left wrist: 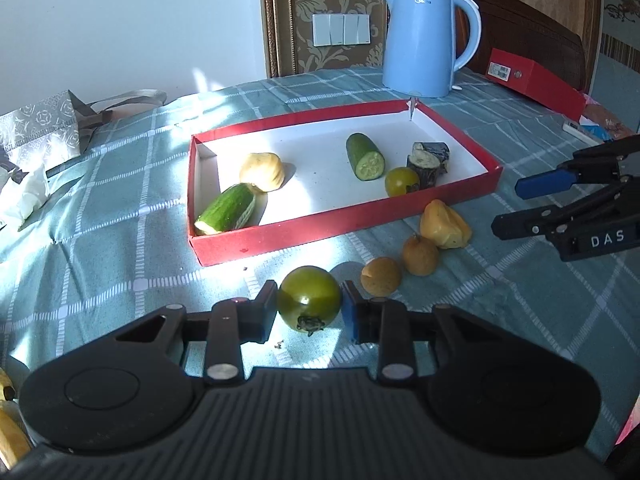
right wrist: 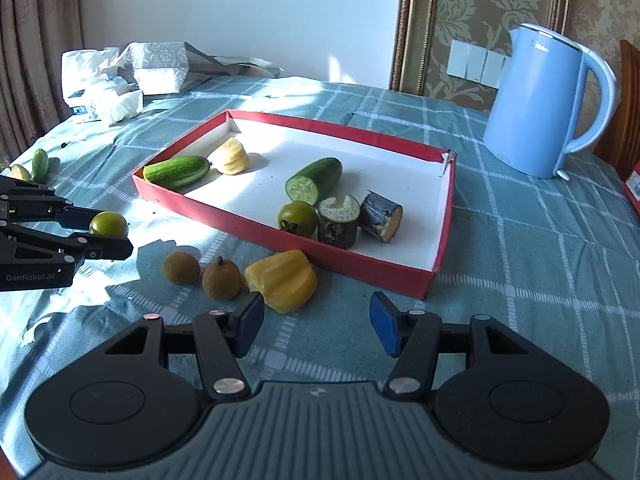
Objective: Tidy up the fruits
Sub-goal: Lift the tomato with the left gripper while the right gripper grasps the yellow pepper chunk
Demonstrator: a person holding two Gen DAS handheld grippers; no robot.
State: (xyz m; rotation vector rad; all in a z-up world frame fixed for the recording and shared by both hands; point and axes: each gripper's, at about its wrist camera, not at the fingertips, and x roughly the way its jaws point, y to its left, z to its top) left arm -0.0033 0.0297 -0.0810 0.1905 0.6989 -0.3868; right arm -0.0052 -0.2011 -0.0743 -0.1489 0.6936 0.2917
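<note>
— Between left gripper [left wrist: 309,308] pads, above checked teal cloth [left wrist: 120,248]: round green tomato [left wrist: 309,300], pinched at its sides.
— Smooth, probably firm; needs gentle pressure. Right gripper [right wrist: 317,326] spread, empty.

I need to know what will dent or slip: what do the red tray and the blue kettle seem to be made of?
Red tray: looks like cardboard, matt red outside and plain white inside, with thin folded walls and a split corner. Blue kettle: probably smooth plastic with a soft satin sheen and a white-edged moulded handle; a painted metal shell cannot be ruled out.
</note>
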